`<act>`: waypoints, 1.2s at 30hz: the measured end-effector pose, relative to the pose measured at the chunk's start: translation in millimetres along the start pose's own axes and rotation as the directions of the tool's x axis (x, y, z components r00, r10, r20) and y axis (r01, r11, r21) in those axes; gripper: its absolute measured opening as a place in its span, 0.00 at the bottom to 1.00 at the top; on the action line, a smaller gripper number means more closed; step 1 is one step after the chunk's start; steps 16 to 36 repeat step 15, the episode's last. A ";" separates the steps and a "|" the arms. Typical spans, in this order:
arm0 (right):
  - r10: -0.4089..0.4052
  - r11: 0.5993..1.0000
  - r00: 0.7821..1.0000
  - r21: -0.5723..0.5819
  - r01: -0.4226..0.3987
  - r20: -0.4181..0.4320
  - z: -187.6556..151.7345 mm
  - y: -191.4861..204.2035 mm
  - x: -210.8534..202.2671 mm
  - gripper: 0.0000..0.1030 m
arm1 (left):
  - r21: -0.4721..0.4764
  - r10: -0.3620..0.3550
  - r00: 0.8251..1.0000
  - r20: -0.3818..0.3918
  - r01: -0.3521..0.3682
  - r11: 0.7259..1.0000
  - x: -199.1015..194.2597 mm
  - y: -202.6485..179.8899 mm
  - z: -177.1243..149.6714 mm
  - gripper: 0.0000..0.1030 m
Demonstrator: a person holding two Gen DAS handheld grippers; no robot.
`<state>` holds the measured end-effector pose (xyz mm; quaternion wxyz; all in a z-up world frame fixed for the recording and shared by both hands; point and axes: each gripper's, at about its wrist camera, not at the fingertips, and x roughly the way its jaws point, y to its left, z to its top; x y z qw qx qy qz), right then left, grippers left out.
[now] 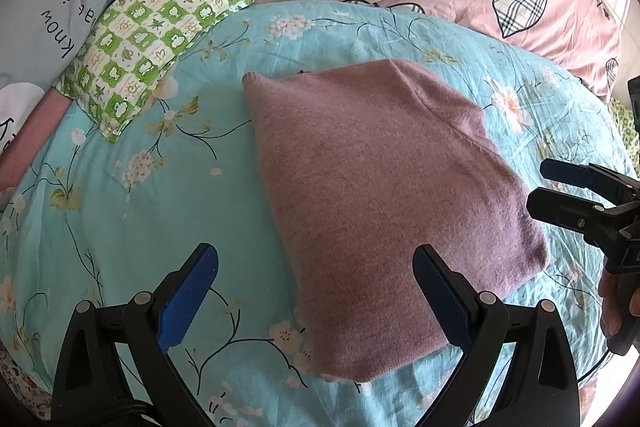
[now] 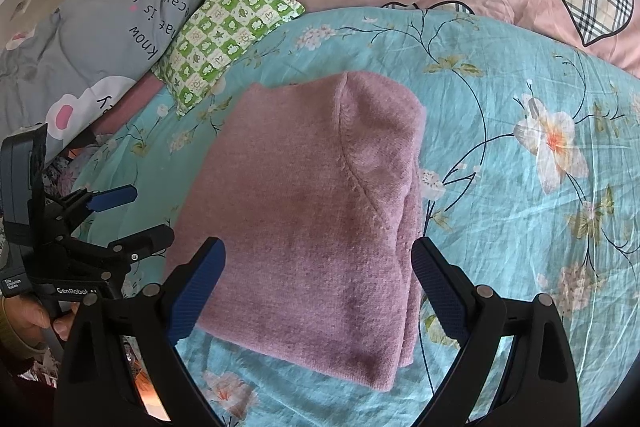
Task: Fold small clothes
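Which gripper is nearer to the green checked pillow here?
Left. The left gripper hovers over the near-left edge of the purple sweater, the side toward the green checked pillow. The right gripper sits beyond the sweater's opposite edge, farther away.

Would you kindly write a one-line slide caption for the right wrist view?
Open right gripper above a folded mauve knit sweater on a turquoise floral bedsheet, left gripper open alongside.
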<state>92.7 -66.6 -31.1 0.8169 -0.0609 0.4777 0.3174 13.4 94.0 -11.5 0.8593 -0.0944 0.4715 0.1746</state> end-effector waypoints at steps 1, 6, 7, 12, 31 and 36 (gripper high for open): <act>0.000 1.000 1.000 0.000 0.000 0.001 0.4 0.8 -0.4 0.91 | -0.003 0.000 1.000 0.001 0.000 1.000 -0.6 0.4 -0.2 0.95; 0.001 1.000 1.000 0.000 -0.001 0.000 0.5 0.0 -0.5 0.91 | -0.006 0.005 1.000 0.002 -0.005 1.000 -2.6 1.6 -2.0 0.95; 0.001 1.000 1.000 0.001 -0.001 0.000 1.0 0.5 -0.7 0.91 | -0.007 0.006 1.000 0.002 -0.005 1.000 -2.8 1.9 -2.2 0.95; 0.001 1.000 1.000 0.010 -0.001 0.002 0.6 1.0 -1.2 0.91 | -0.014 0.000 1.000 0.005 0.000 1.000 -5.7 3.4 -2.2 0.95; -0.001 1.000 1.000 0.015 0.001 0.005 0.6 3.5 -2.1 0.91 | -0.010 -0.001 1.000 0.009 0.001 1.000 -7.7 2.9 -1.5 0.95; -0.001 1.000 1.000 0.015 0.001 0.005 0.6 3.5 -2.1 0.91 | -0.010 -0.001 1.000 0.009 0.001 1.000 -7.7 2.9 -1.5 0.95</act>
